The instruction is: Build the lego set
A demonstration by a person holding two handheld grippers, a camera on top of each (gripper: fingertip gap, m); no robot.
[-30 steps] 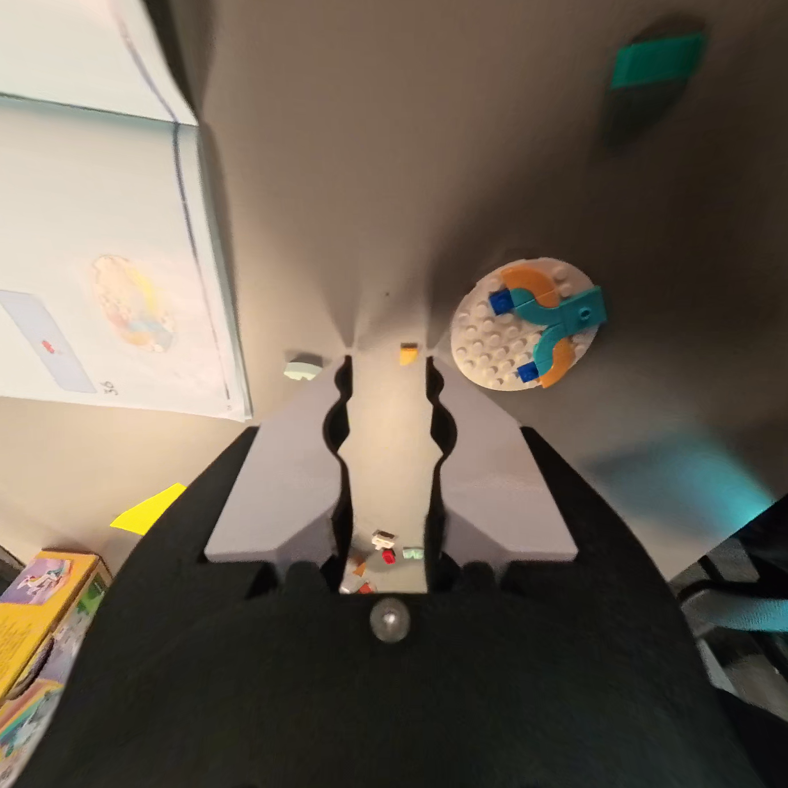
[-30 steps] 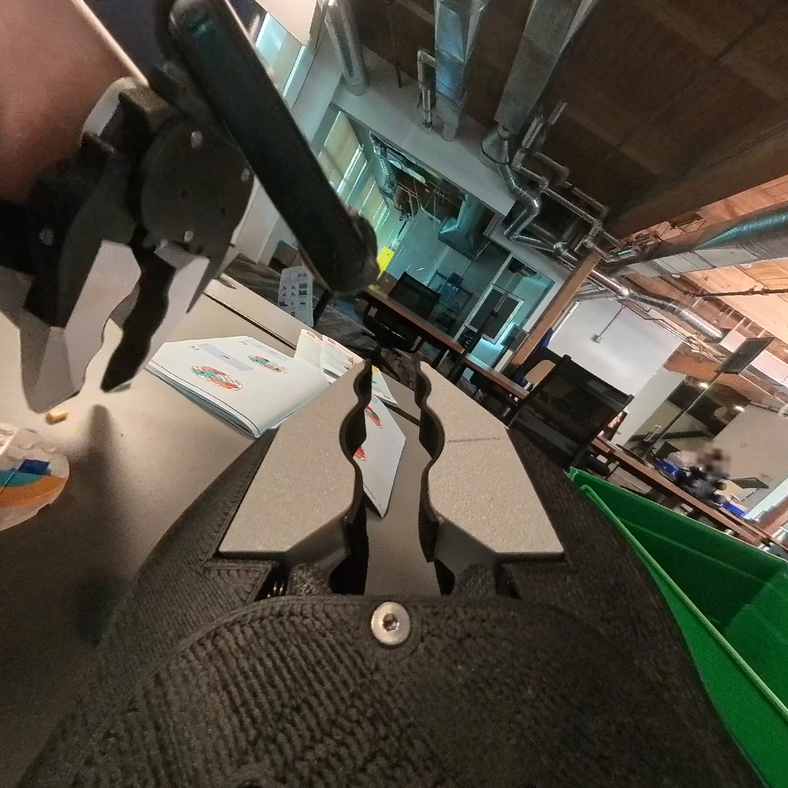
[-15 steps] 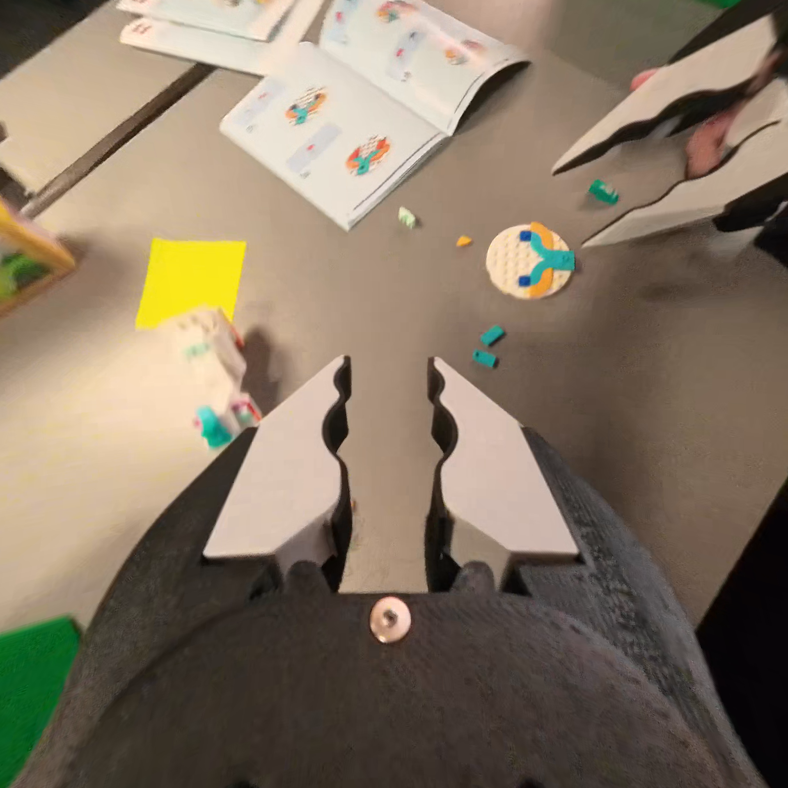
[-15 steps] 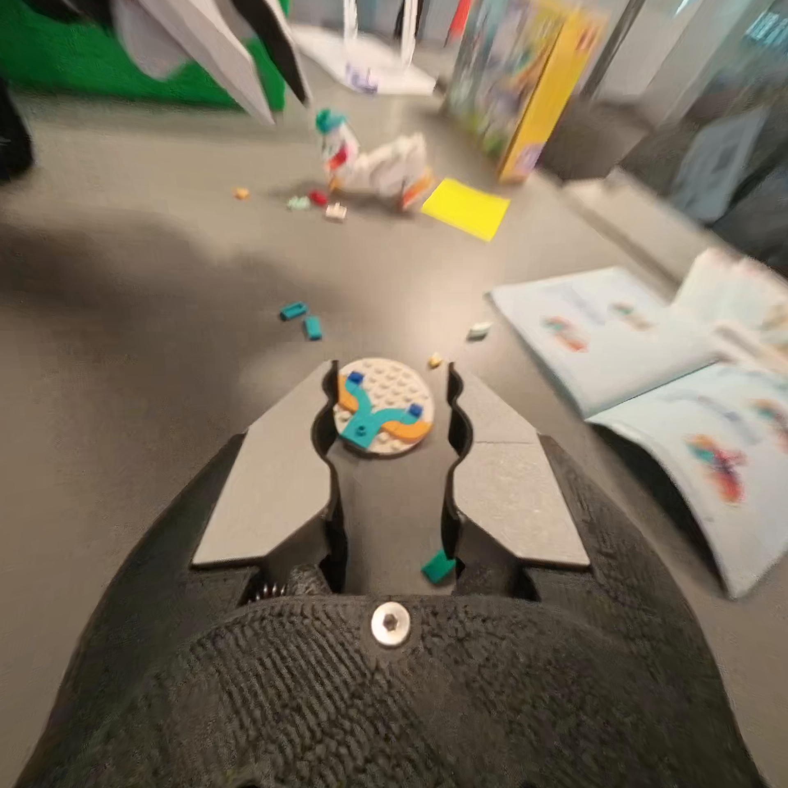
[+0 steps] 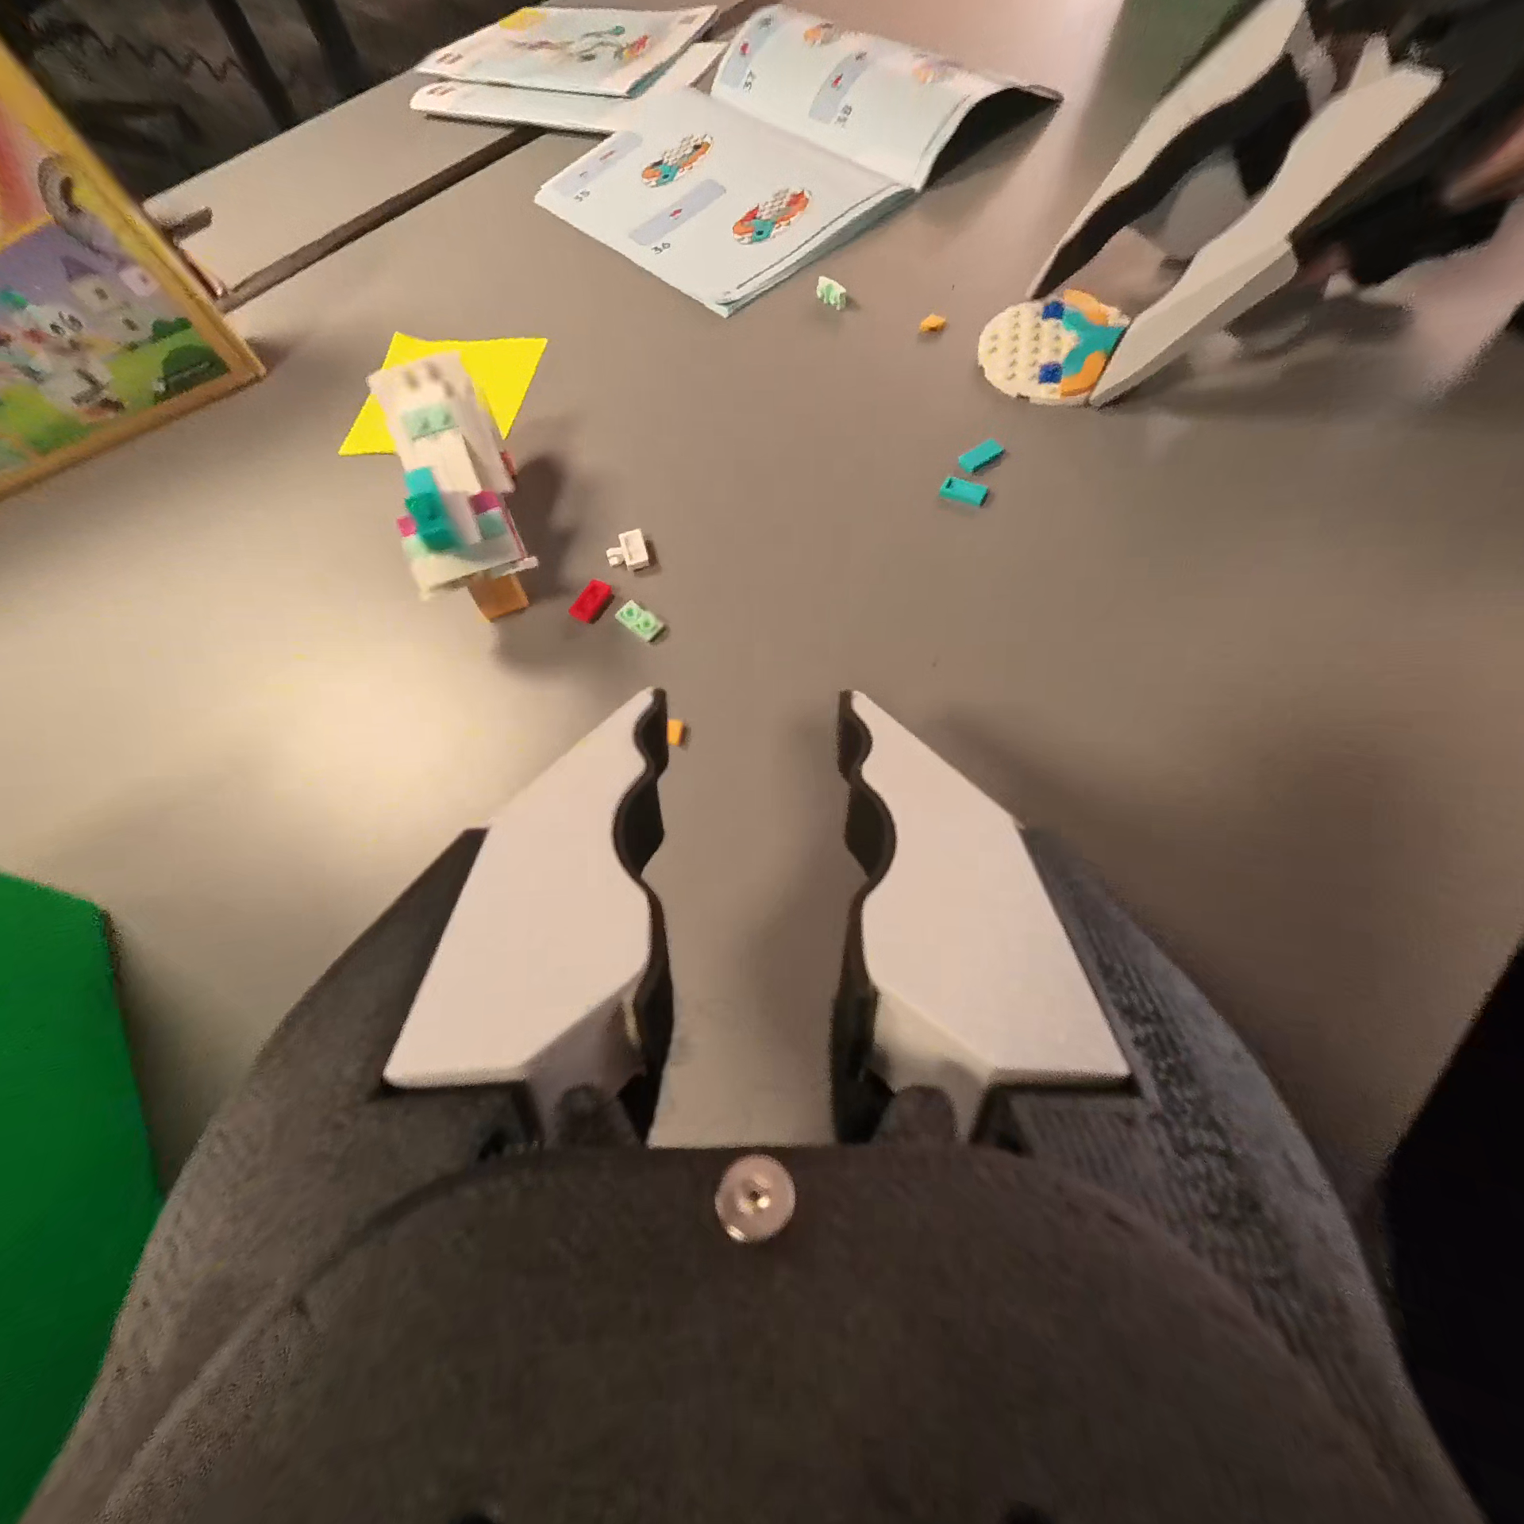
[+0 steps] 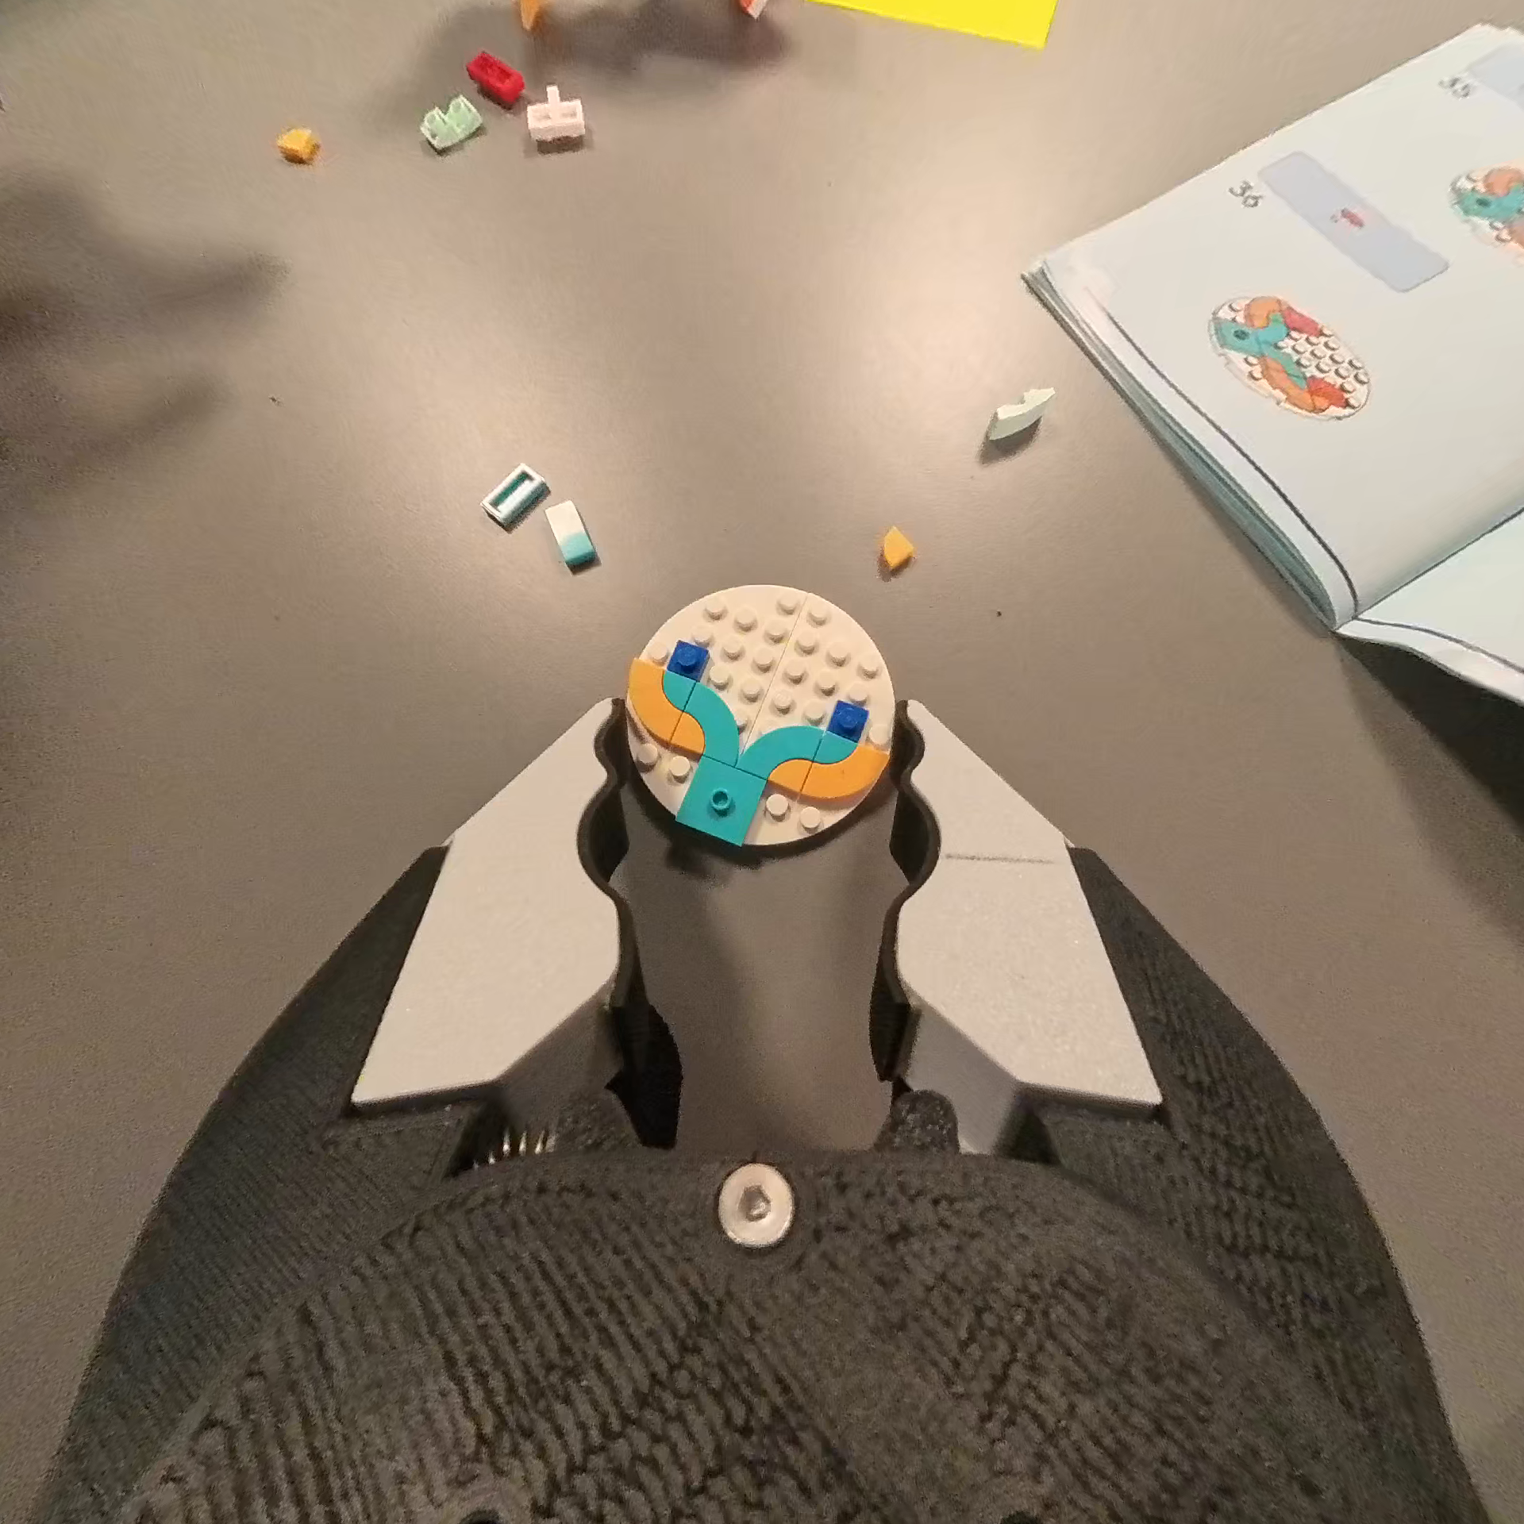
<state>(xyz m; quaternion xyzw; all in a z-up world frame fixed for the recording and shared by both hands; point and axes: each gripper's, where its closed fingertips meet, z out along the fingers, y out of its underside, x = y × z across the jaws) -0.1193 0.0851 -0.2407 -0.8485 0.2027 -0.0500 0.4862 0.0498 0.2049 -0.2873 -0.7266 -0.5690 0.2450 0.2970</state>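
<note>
Right hand-held gripper [image 6: 757, 716] straddles round plate [image 6: 775, 660]; orange piece [image 6: 896, 547] beyond.

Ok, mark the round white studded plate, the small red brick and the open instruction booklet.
Round white studded plate [image 6: 783, 660]: right wrist view, bare studs.
Small red brick [image 5: 590, 599]: left wrist view, top face.
Open instruction booklet [image 5: 742, 177]: left wrist view, near page.

The left gripper [image 5: 749, 709] has bare table [image 5: 825, 577] ahead at 12 o'clock. A tiny orange piece [image 5: 675, 731] sits by its left tip. At 11 o'clock, small loose bricks [image 5: 614, 598] and a white model [image 5: 453, 495] block the way. The round plate [image 6: 759, 713] fills the gap between the right gripper's [image 6: 759, 717] tips.
</note>
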